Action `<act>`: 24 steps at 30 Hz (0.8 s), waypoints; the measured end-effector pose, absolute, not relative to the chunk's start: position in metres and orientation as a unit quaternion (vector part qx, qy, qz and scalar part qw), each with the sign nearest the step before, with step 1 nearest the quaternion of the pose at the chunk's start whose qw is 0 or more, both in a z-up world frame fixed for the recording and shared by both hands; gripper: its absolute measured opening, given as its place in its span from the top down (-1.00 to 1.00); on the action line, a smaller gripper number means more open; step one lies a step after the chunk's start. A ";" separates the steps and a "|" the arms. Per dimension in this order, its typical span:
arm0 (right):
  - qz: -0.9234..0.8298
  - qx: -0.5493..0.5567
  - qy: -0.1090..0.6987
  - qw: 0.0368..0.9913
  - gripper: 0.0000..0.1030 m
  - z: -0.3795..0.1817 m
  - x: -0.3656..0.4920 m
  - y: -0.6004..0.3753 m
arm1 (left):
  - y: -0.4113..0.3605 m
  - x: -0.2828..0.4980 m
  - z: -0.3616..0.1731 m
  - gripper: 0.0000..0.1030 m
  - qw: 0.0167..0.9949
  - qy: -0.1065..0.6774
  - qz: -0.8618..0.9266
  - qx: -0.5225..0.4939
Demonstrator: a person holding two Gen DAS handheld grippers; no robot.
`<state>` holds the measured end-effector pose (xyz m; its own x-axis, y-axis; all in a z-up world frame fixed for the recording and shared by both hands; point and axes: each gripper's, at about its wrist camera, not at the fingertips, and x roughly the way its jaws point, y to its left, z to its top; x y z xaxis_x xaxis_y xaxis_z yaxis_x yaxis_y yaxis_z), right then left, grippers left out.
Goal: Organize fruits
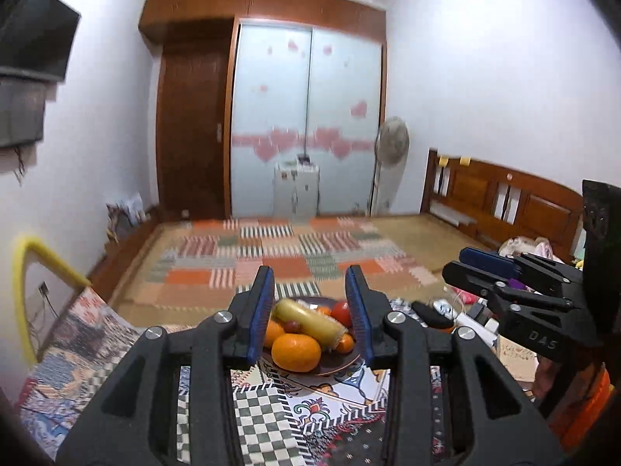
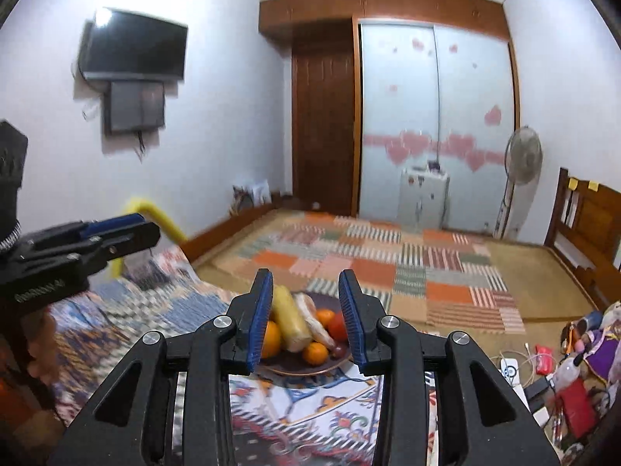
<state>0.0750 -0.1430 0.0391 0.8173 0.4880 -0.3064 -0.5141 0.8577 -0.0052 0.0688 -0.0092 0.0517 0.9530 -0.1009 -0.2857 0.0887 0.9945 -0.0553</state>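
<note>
A dark brown plate [image 1: 341, 363] of fruit sits on a patterned cloth ahead of both grippers. It holds a large orange [image 1: 296, 352], a yellow banana [image 1: 308, 322], a red tomato [image 1: 340, 310], a small dark grape [image 1: 292, 326] and smaller oranges. My left gripper [image 1: 310, 277] is open and empty, short of the plate. My right gripper [image 2: 306, 281] is open and empty, facing the same plate [image 2: 299, 367], with its banana [image 2: 289, 320], oranges [image 2: 315, 352] and tomato [image 2: 337, 326]. The right gripper also shows at the right in the left wrist view [image 1: 465, 262].
The patterned cloth [image 1: 271, 415] covers the surface under the plate. A patchwork mat [image 2: 388, 264] covers the floor beyond. Clutter of cables, toys and boxes [image 2: 562, 372] lies at the right. A wooden headboard [image 1: 504, 202], a standing fan [image 1: 390, 147] and a wardrobe stand further back.
</note>
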 end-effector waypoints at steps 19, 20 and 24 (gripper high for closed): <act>0.199 -0.023 0.043 0.979 -0.81 0.062 -0.034 -0.149 | -0.030 -0.077 0.071 -0.85 0.998 0.055 -0.037 -0.001; 0.194 -0.022 0.041 0.980 -0.86 0.062 -0.033 -0.148 | -0.030 -0.079 0.070 -0.88 0.998 0.056 -0.036 -0.003; 0.184 -0.016 0.035 0.982 -1.00 0.060 -0.037 -0.153 | -0.029 -0.084 0.068 -0.95 0.998 0.058 -0.035 -0.006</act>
<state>-0.0368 -0.1527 0.0603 0.9301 0.3596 -0.0749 -0.3619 0.9320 -0.0193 -0.0839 -0.0294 0.0675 0.9909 -0.0696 -0.1149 0.0683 0.9975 -0.0153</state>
